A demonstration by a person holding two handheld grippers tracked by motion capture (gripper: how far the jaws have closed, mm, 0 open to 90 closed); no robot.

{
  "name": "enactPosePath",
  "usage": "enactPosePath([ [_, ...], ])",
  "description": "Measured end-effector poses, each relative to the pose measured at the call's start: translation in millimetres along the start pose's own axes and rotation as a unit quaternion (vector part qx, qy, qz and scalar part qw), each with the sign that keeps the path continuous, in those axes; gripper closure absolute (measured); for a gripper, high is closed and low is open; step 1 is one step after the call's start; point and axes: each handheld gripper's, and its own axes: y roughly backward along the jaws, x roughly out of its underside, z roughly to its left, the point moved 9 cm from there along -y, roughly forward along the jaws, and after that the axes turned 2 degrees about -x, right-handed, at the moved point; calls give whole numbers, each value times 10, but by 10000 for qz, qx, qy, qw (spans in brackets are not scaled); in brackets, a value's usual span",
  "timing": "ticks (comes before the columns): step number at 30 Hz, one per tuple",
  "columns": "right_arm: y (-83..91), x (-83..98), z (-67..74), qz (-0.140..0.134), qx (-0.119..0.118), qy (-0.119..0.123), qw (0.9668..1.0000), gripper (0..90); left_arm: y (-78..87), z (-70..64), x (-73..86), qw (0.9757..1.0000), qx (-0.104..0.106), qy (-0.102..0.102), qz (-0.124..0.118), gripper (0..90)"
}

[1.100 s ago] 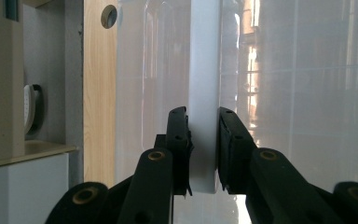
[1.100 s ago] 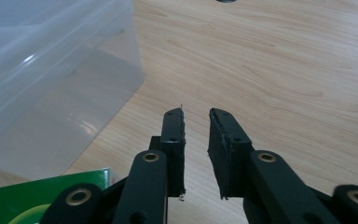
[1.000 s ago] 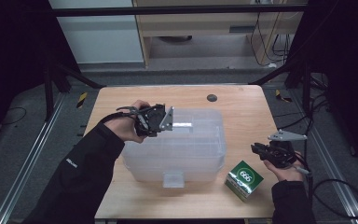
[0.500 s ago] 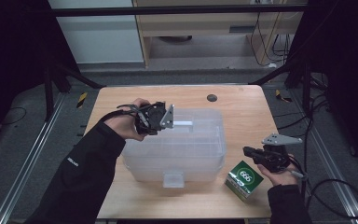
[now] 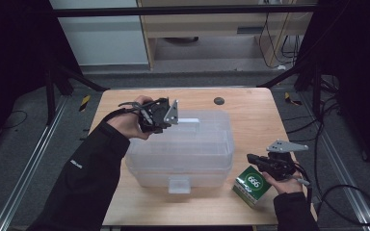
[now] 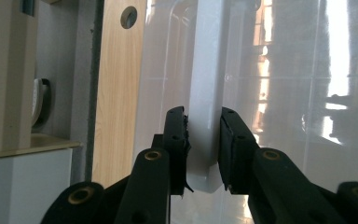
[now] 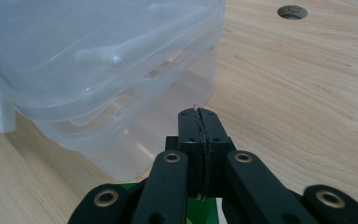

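Pale wood worktop [image 5: 250, 115], dark surrounds. Your left gripper [image 6: 204, 140] has its jaws clamped on the white handle [image 6: 207, 88] atop the clear plastic lidded bin [image 5: 183, 147] at mid-worktop, ready to lift. Your right gripper [image 7: 199, 122], jaws pressed together empty, hovers above the green carton [image 5: 252, 185] beside the bin.

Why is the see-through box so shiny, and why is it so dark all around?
In the left gripper view, bright glare streaks the clear box beside its white handle. In the high view, light falls on the table while the room around stays dark. In the right gripper view, the box's far side looks soft.
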Motion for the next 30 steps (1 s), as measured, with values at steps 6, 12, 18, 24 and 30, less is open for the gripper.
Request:
enactPosePath([
  [6, 16, -27, 75, -58, -125, 31, 9999, 897, -3, 48, -2, 9999, -67, 88, -74, 736],
  [12, 1, -49, 167, -83, -254, 74, 9996, 898, -5, 89, -6, 9998, -129, 135, -86, 729],
  [18, -16, -77, 239, -173, -413, 58, 9990, 899, -5, 159, 1, 9994, -269, 196, -111, 721],
  [24, -47, -94, 298, -262, -542, 37, 9982, 899, -14, 245, 8, 9980, -454, 396, -199, 713],
  [30, -92, -131, 386, -446, -740, 19, 9963, 899, -30, 315, 17, 9970, -487, 525, -278, 704],
])
